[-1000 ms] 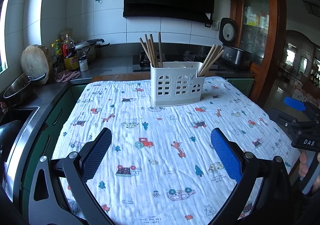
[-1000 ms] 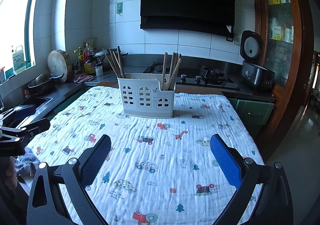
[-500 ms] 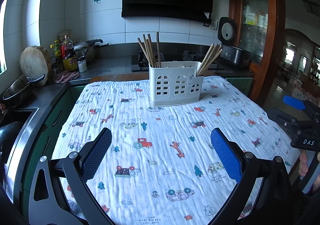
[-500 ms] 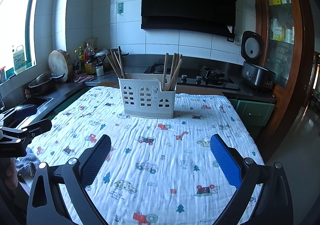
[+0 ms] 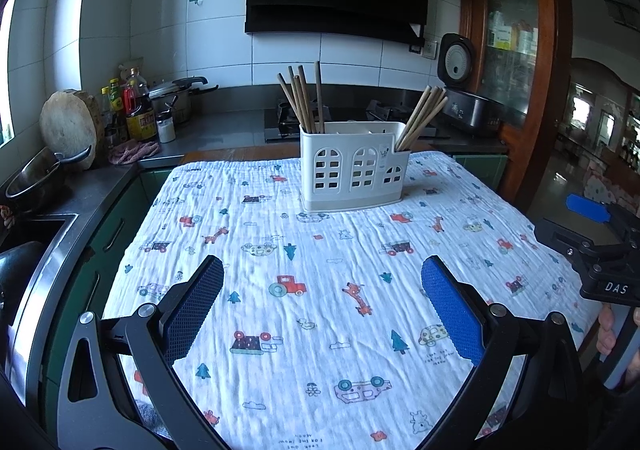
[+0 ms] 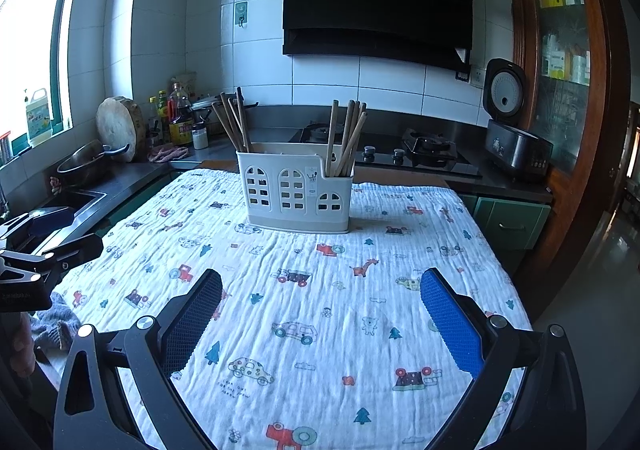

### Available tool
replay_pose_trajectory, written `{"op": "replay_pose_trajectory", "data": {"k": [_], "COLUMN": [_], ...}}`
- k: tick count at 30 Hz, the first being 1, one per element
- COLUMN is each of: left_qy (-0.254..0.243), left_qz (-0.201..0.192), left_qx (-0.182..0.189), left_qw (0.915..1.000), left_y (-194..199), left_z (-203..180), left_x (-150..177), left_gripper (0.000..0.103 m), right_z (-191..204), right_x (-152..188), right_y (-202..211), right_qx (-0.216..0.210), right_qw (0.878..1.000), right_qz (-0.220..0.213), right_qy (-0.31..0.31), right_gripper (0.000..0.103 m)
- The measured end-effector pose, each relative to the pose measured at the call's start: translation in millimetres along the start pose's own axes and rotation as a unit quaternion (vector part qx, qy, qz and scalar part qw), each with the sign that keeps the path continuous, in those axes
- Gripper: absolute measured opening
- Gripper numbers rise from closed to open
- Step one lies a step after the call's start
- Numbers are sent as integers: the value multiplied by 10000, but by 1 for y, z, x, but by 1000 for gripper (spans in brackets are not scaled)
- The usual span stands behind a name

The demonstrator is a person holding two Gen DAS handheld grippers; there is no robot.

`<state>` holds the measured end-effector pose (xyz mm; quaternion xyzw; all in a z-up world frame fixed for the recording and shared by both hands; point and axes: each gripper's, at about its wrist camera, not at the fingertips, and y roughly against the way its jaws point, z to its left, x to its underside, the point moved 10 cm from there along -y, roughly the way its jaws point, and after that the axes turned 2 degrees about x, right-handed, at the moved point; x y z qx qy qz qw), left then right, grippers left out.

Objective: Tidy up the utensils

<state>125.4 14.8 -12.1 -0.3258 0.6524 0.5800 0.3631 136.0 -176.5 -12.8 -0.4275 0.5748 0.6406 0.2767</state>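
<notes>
Caddy now nearer left hand-held gripper

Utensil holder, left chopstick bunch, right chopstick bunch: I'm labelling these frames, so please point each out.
Utensil holder (image 6: 294, 195): right wrist view, on its front wall with the windows.
Left chopstick bunch (image 6: 234, 121): right wrist view, on the sticks above the rim.
Right chopstick bunch (image 5: 422, 115): left wrist view, mid-length on the leaning sticks.

Both tongs are held level, side by side: the left tongs gape wide and empty, and the right tongs gape likewise.
</notes>
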Motion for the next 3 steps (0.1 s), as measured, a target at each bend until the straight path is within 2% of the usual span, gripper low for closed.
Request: {"op": "replay_pose_trajectory", "data": {"k": [3], "left_qy": [19], "left_qz": [19], "left_qx": [-2], "left_qw": [10000], "left_y": [-1], "left_z": [2], "left_x": [0], "left_gripper": [98], "right_z": [1], "right_x": [1], "right_y": [-1], "right_qx": [-5], "right_qw": [10000], "right_qz": [5], "right_qy": [-2], "right_gripper": [96]}}
